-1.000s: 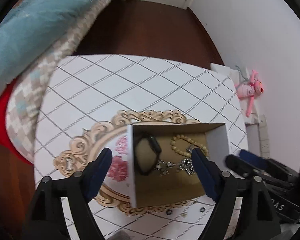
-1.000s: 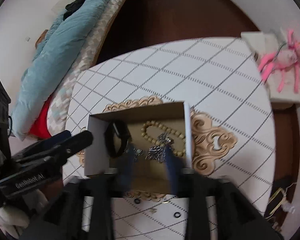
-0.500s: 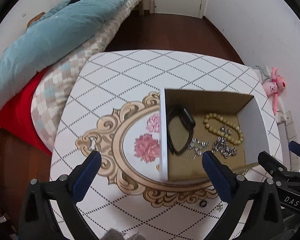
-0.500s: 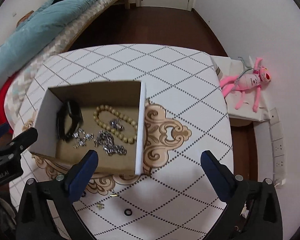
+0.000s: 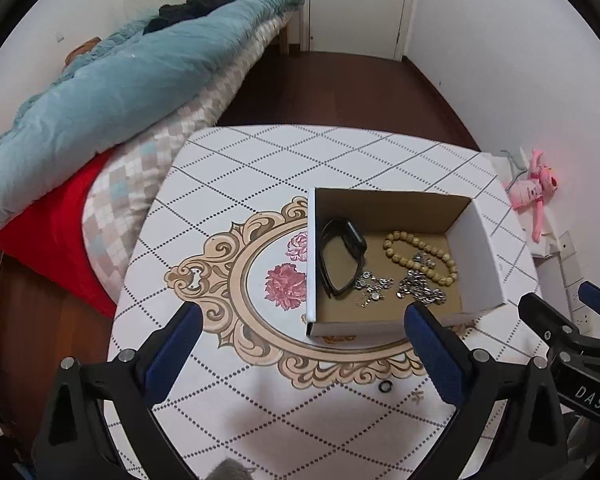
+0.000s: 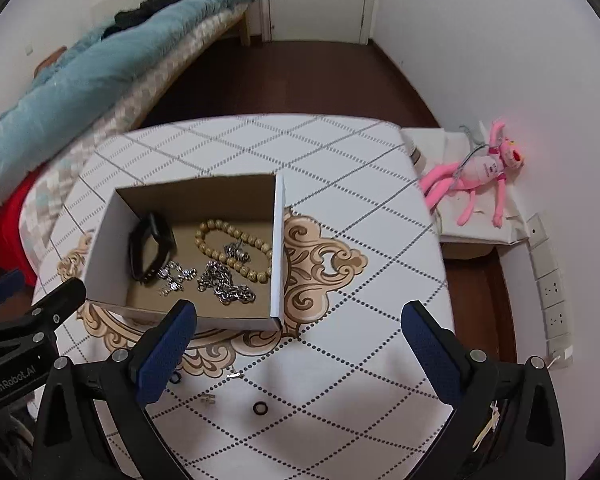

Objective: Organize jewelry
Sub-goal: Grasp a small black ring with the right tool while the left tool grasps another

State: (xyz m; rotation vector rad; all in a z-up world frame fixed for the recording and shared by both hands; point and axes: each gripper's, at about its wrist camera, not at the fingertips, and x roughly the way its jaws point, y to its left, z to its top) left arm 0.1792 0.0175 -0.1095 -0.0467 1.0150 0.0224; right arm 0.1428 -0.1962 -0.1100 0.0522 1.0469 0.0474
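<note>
- The cardboard box (image 6: 100, 252) sits on the patterned tabletop (image 6: 340, 168) and serves as the landmark. Inside it lie a black watch band (image 6: 150, 246), a beaded bracelet (image 6: 236, 250), a silver chain (image 6: 226, 286) and a small silver charm piece (image 6: 174, 276).
- Loose pieces remain outside, on the tabletop just in front of the box's near wall: two small black rings (image 6: 260, 407) (image 6: 175, 378), a pale clasp-like bit (image 6: 208, 400) and a tiny silver bit (image 6: 233, 376).
- The right claw (image 6: 298, 352) is spread wide and holds nothing; the ring at the front lies just below it, slightly toward the box side.
- The left claw (image 5: 300, 356) is also wide and empty. From it, one black ring (image 5: 385, 387) lies between its fingers, near the right finger.
- Judgement: the right claw looks nearer to most of the loose pieces.
- The small bits are too tiny to identify; part of the box's near wall is hidden behind a finger.
</note>
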